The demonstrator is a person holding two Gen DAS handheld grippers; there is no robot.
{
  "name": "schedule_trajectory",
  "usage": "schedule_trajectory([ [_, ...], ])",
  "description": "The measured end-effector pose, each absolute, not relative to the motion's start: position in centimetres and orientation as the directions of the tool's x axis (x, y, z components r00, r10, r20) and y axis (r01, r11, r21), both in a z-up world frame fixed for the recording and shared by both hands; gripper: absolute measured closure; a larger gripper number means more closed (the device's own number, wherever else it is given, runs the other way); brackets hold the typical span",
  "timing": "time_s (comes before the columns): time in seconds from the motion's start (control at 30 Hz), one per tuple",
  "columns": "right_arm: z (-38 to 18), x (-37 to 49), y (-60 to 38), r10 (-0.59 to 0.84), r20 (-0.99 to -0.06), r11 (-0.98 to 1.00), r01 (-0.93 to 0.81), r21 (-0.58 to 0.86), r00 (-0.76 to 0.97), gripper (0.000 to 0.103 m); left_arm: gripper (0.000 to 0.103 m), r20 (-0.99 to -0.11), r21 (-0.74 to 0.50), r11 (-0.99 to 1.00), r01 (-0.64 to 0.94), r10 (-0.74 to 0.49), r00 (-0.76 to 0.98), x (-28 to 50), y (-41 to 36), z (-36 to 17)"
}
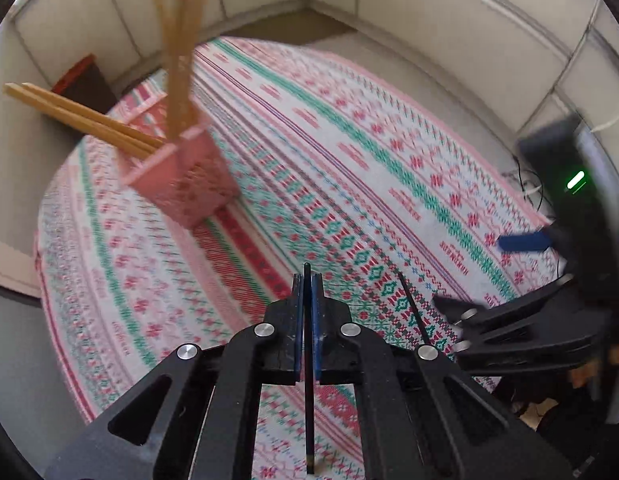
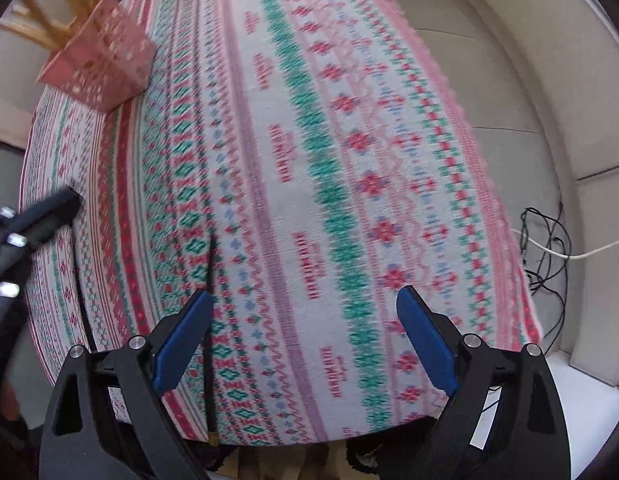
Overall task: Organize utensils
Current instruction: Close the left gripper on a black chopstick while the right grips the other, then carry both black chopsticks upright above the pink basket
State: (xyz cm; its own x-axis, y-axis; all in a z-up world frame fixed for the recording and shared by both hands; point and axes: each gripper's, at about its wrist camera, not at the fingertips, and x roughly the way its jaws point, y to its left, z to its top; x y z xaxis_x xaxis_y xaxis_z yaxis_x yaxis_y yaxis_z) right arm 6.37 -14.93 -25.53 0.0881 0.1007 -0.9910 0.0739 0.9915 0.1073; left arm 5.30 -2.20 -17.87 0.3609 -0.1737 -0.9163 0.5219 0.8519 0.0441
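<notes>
Left gripper (image 1: 307,280) fingers clamping thin black chopstick (image 1: 308,380), right gripper (image 2: 305,312) fingers wide, second black chopstick (image 2: 209,340) on tablecloth (image 2: 309,160)

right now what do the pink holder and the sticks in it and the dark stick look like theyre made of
Pink holder: looks like moulded plastic, matte, walls pierced with small cut-out holes.
Sticks in it: pale tan, straight and square-edged, probably bamboo or wood chopsticks; blur hides any grain.
Dark chopstick between the left gripper's fingers: black, smooth, thin; lacquered wood or plastic, cannot tell which.

A patterned tablecloth (image 2: 349,160) (red, green, white) covers the table; tangled cables (image 2: 549,248) lie beside it.
</notes>
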Motion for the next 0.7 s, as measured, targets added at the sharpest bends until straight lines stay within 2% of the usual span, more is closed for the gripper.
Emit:
schedule_trajectory([
  [0.07,-26.2,6.5,-13.5,0.116,-0.99,0.991,0.063,0.121,0.074,0.013,0.1,-0.899,0.042,0.868,0.495,-0.184,0.399,5.0,-0.8,-16.3],
  [0.1,-26.7,6.7,-12.7,0.128,-0.99,0.989,0.059,0.132,0.065,0.016,0.1,-0.889,0.04,0.876,0.481,-0.189,0.417,5.0,-0.1,-15.5],
  [0.13,-27.2,6.8,-12.0,0.13,-0.99,0.99,0.054,0.132,0.049,0.025,0.1,-0.881,0.037,0.884,0.467,-0.191,0.432,4.9,0.6,-14.9],
  [0.17,-27.2,6.7,-11.4,0.091,-0.994,0.994,0.048,0.094,0.066,0.025,0.1,-0.875,0.034,0.889,0.456,-0.194,0.443,4.8,2.0,-14.2],
  [0.2,-26.9,6.6,-10.7,0.058,-0.993,0.997,0.036,0.062,0.107,0.037,0.1,-0.868,0.031,0.896,0.444,-0.196,0.456,4.8,2.8,-13.6],
  [0.23,-26.6,6.5,-10.2,0.038,-0.991,0.999,0.025,0.042,0.132,0.052,0.1,-0.86,0.028,0.902,0.431,-0.198,0.47,4.6,3.6,-13.1],
  [0.27,-26.4,6.6,-9.7,0.079,-0.988,0.997,0.011,0.081,0.136,0.067,0.1,-0.852,0.022,0.907,0.42,-0.202,0.482,4.5,4.3,-12.6],
  [0.3,-26.3,6.7,-9.3,0.115,-0.986,0.993,0.007,0.117,0.119,0.092,0.1,-0.845,0.017,0.912,0.411,-0.207,0.494,4.5,5.0,-12.2],
  [0.33,-26.3,6.8,-9.2,0.134,-0.985,0.99,0.019,0.137,0.106,0.097,0.1,-0.838,0.012,0.914,0.404,-0.211,0.503,4.4,5.3,-11.9],
  [0.5,-24.2,6.8,-10.4,0.186,-0.968,0.981,0.021,0.192,0.166,0.098,0.1,-0.786,-0.037,0.925,0.379,-0.261,0.561,4.2,6.6,-9.1],
  [0.7,-15.7,5.2,-10.1,0.238,-0.894,0.971,-0.09,0.22,0.379,0.098,0.1,-0.734,-0.056,0.927,0.371,-0.29,0.614,3.7,7.2,-6.4],
])
